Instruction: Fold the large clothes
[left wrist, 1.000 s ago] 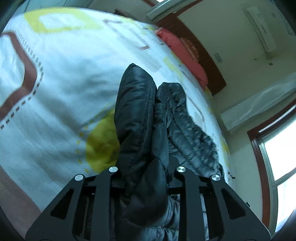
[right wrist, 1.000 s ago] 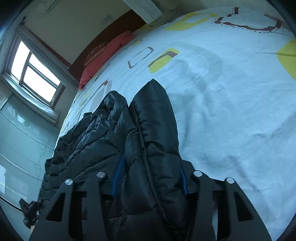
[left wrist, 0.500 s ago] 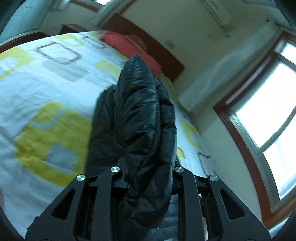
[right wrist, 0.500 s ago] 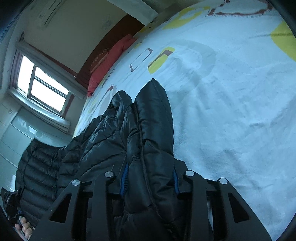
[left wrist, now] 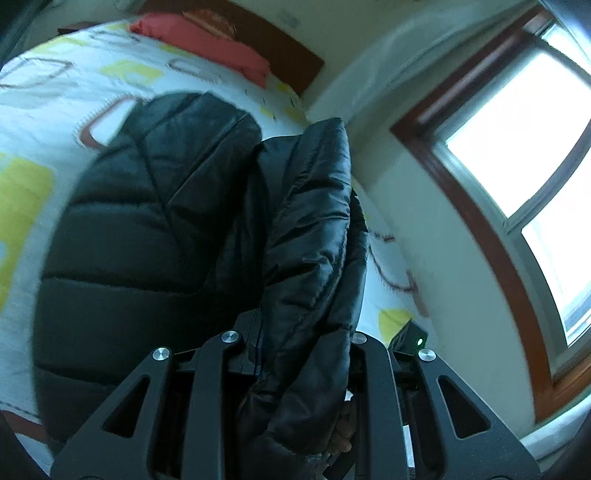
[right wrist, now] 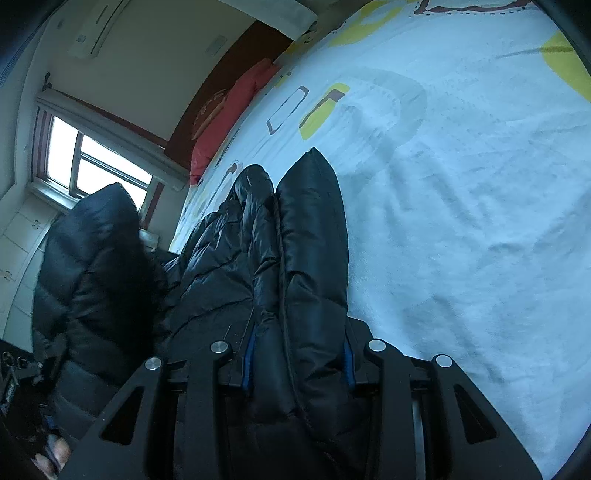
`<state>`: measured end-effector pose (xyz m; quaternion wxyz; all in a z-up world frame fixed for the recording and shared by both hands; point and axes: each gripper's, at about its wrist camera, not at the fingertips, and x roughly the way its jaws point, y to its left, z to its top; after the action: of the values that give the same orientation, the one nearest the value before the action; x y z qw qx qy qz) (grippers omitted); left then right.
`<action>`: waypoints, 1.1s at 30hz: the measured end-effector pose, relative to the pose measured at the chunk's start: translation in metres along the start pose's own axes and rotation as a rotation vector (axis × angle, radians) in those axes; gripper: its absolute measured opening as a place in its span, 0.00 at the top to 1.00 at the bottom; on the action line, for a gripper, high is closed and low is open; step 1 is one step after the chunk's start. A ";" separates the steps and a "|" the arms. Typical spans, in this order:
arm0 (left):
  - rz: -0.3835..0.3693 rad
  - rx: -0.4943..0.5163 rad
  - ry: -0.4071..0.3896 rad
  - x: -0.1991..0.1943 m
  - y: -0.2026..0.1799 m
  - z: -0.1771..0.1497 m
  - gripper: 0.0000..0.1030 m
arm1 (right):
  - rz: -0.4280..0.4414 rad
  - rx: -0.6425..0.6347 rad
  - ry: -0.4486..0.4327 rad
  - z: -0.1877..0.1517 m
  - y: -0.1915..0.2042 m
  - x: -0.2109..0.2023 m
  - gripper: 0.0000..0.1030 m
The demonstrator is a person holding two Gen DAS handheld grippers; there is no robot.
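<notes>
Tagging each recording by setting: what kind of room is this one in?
A bedroom, most likely. A bed with a patterned white bedspread fills the view, a red pillow lies against a dark wooden headboard, and a wall air conditioner hangs near the window.

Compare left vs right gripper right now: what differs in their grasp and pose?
Left gripper holds its black puffer jacket edge raised, facing the window; right gripper holds its edge low over the bedspread. Blue pads show only on the right. Both are shut on the same jacket.
</notes>
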<state>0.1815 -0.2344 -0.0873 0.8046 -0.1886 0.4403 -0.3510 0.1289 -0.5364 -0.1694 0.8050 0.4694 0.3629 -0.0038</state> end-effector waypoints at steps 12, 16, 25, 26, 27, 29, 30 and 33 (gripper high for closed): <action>0.023 0.032 0.086 0.074 -0.010 -0.023 0.80 | 0.013 -0.002 -0.002 -0.004 -0.006 -0.008 0.69; 0.034 0.064 0.070 0.083 -0.011 -0.033 0.80 | 0.015 -0.002 -0.005 -0.006 -0.007 -0.008 0.69; 0.052 0.101 0.058 0.070 -0.017 -0.045 0.80 | 0.003 -0.012 -0.012 -0.011 -0.003 -0.010 0.69; 0.052 0.108 0.058 0.068 -0.020 -0.044 0.79 | 0.002 -0.011 -0.012 -0.010 -0.002 -0.010 0.69; 0.054 0.115 0.058 0.067 -0.023 -0.043 0.78 | 0.002 -0.009 -0.012 -0.010 -0.002 -0.010 0.69; 0.060 0.133 0.060 0.064 -0.030 -0.041 0.76 | 0.002 -0.005 -0.011 -0.009 -0.002 -0.010 0.69; 0.060 0.136 0.059 0.064 -0.032 -0.040 0.75 | 0.003 -0.001 -0.010 -0.009 -0.002 -0.010 0.69; 0.047 0.137 0.058 0.057 -0.042 -0.036 0.66 | 0.015 0.018 -0.009 -0.006 -0.004 -0.012 0.67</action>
<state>0.1550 -0.3047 -0.1141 0.8106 -0.1125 0.4427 -0.3665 0.1154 -0.5375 -0.1670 0.8023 0.4793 0.3558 -0.0033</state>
